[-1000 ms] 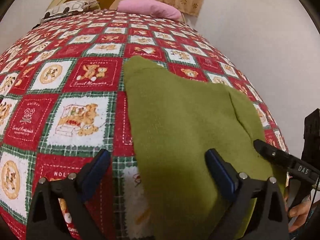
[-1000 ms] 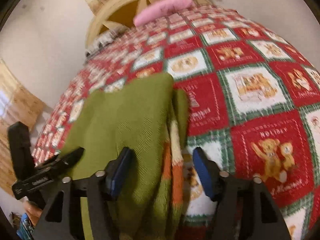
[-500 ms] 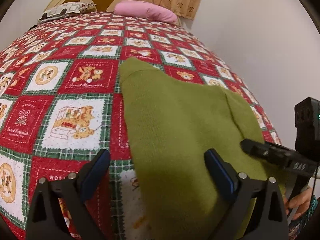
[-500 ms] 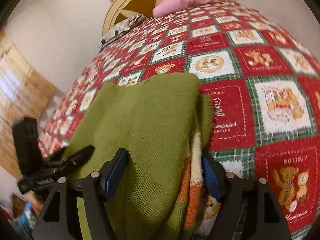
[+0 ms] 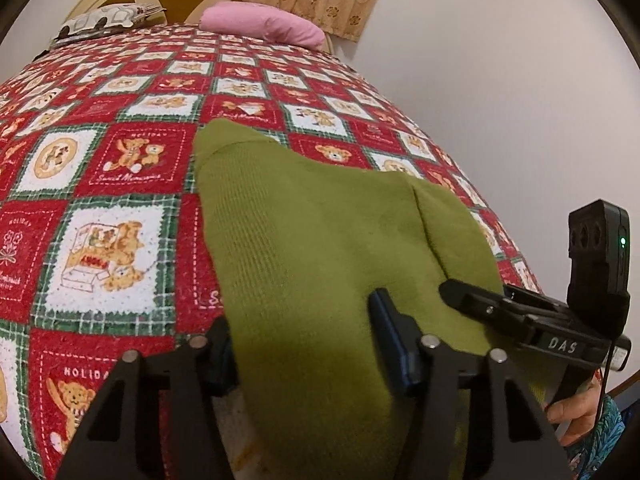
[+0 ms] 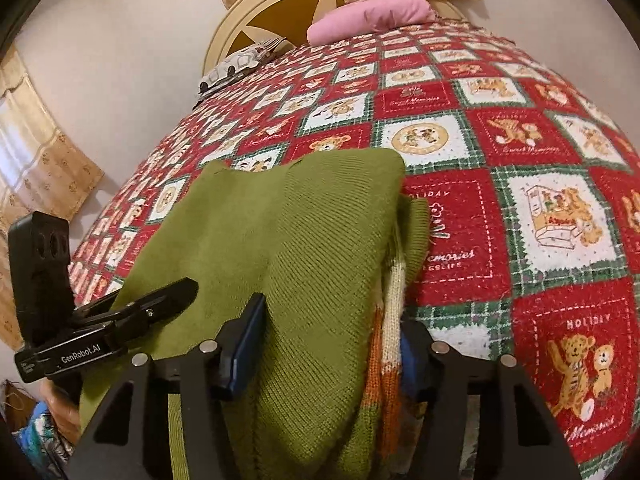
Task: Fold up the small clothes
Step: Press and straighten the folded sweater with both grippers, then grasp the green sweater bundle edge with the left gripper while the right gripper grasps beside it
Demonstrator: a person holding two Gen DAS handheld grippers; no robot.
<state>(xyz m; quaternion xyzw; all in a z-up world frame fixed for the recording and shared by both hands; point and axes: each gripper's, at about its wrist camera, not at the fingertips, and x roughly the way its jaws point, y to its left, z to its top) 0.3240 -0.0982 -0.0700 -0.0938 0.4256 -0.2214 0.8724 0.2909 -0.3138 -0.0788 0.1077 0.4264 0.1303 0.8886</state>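
A green knit sweater [image 5: 320, 232] lies folded on the red teddy-bear quilt [image 5: 120, 160], near the bed's front edge. In the right wrist view orange and white stripes [image 6: 390, 320] show along the sweater's [image 6: 312, 240] right edge. My left gripper [image 5: 304, 332] is closing its jaws, and both pads press on the sweater's near left part, which bulges between them. My right gripper [image 6: 332, 320] is closing as well, its pads squeezing the near right part with the striped edge. Each gripper shows in the other's view: the right gripper [image 5: 480, 304], the left gripper [image 6: 168, 296].
A pink pillow [image 5: 260, 26] and a patterned pillow [image 5: 104, 20] lie at the head of the bed, against a cream headboard [image 6: 280, 4]. A white wall [image 5: 500, 100] runs along one side of the bed. A hand [image 5: 576, 416] holds the right gripper's handle.
Both grippers' jaws have closed in from wide apart onto the sweater's near edge, and the cloth now bunches up between the pads. The right gripper has rolled a little.
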